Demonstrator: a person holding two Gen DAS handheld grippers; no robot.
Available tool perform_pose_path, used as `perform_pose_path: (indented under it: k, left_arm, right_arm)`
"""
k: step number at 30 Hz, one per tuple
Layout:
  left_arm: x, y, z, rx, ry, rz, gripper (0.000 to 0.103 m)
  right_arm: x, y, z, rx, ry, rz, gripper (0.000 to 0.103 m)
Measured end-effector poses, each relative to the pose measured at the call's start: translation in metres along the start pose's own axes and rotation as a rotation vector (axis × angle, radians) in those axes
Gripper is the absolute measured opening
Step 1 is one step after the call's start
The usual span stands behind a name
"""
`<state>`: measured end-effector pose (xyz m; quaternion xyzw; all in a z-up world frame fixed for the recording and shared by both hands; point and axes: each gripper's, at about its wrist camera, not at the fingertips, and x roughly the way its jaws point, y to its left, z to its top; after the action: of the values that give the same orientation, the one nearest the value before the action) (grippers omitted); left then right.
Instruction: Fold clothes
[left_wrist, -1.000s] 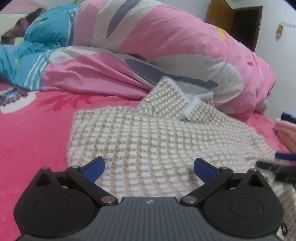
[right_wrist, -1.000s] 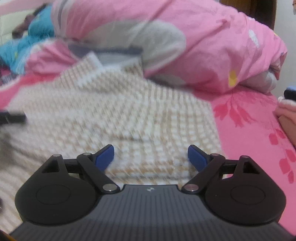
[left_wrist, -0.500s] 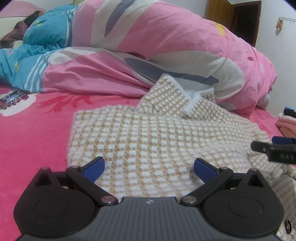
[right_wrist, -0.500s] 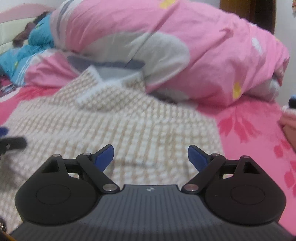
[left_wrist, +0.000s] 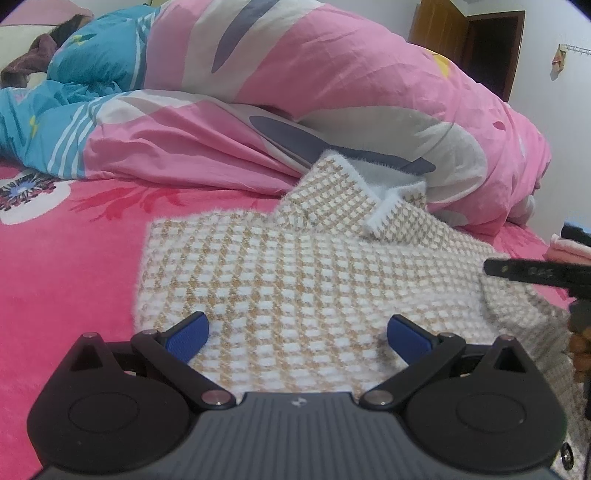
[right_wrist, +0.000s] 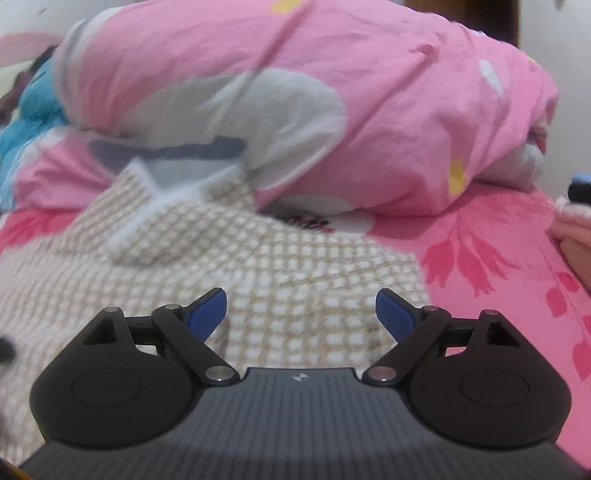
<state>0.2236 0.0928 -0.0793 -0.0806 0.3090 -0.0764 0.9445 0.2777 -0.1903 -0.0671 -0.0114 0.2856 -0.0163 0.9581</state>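
1. Left wrist view: fuzzy beige-and-white checked knit garment (left_wrist: 303, 273) lies flat on pink bed (left_wrist: 62, 280); left gripper (left_wrist: 297, 334) jaws released above it.
2. Right gripper (right_wrist: 300, 314) jaws released, nothing grasped.

one checked knit garment (left_wrist: 295, 280) lay on one pink bedsheet (left_wrist: 66, 266). one rolled pink quilt (left_wrist: 332, 92) was behind it, with one blue bedding bundle (left_wrist: 74, 85) beside that. two grippers were present: left gripper (left_wrist: 297, 334), right gripper (right_wrist: 301, 314).

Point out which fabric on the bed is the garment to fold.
The tan-and-white checked sweater, flat before both open grippers; the pink quilt is bunched behind it.
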Motion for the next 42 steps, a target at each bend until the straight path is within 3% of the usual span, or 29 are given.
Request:
perform_pose_path:
  k: [3, 6, 9, 16, 21, 30, 36, 42]
  left_arm:
    - [0.0, 0.0, 0.0, -0.002, 0.0, -0.003, 0.103]
    - [0.0, 0.0, 0.0, -0.003, 0.001, -0.003, 0.103]
    - [0.0, 0.0, 0.001, -0.004, 0.001, -0.004, 0.103]
    - [0.0, 0.002, 0.001, -0.002, 0.002, -0.005, 0.103]
    - [0.0, 0.001, 0.0, 0.002, 0.002, -0.002, 0.103]
    - [0.0, 0.0, 0.0, 0.004, 0.003, -0.001, 0.103]
    - [0.0, 0.001, 0.001, 0.005, 0.004, -0.001, 0.103]
    - [0.001, -0.001, 0.0, 0.015, 0.005, 0.006, 0.103]
  right_arm:
    - [0.025, -0.008, -0.017, -0.014, 0.046, -0.014, 0.091]
    - [0.02, -0.006, -0.012, -0.02, 0.05, -0.029, 0.09]
    - [0.006, -0.006, -0.01, -0.013, 0.042, -0.028, 0.087]
    - [-0.044, -0.007, -0.023, 0.016, 0.031, 0.063, 0.087]
    - [-0.04, 0.006, -0.051, -0.119, 0.049, 0.04, 0.088]
    - [-0.08, 0.015, -0.047, -0.141, 0.019, 0.025, 0.086]
    - [-0.088, -0.002, -0.059, -0.038, 0.06, 0.045, 0.086]
    - [-0.118, -0.007, -0.068, -0.047, 0.034, 0.098, 0.086]
